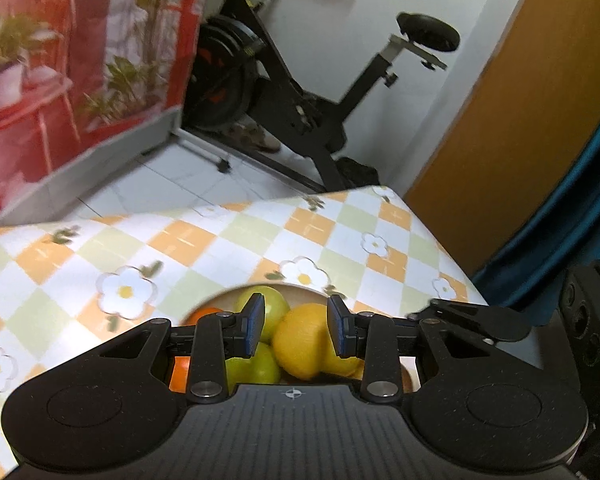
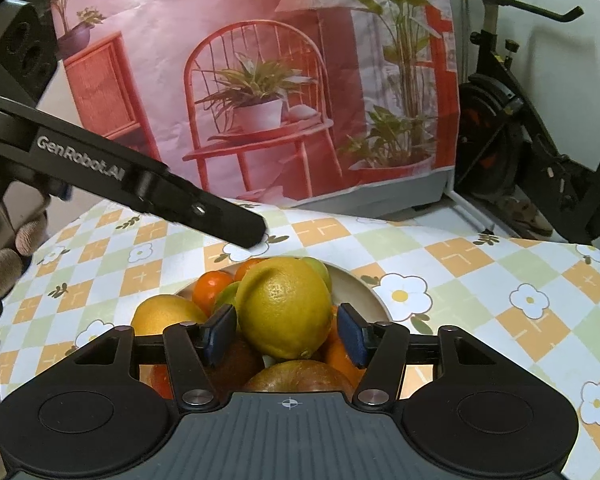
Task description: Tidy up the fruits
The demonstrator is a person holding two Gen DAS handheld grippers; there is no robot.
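Fruit bowl (image 2: 374, 300), pale, on the checked floral surface (image 2: 480, 272): already heaped. Contents, left to right in the right wrist view: yellow fruit (image 2: 166, 314) at the bowl's left edge, mandarin (image 2: 212, 290), large lemon (image 2: 284, 308) on top, reddish apple (image 2: 300, 376) nearest the camera.

Progress, judged: most fruit is gathered; little appears left, and no loose fruit shows on the cloth.

Left claw (image 1: 296, 326): pads apart, nothing clamped, hovering above the pile.

Right claw (image 2: 286, 334): pads apart either side of the large lemon, not pressing it.

Surroundings: printed backdrop (image 2: 260, 80), exercise bike (image 1: 300, 92). The left tool's arm crosses above the bowl, crowding the approach.
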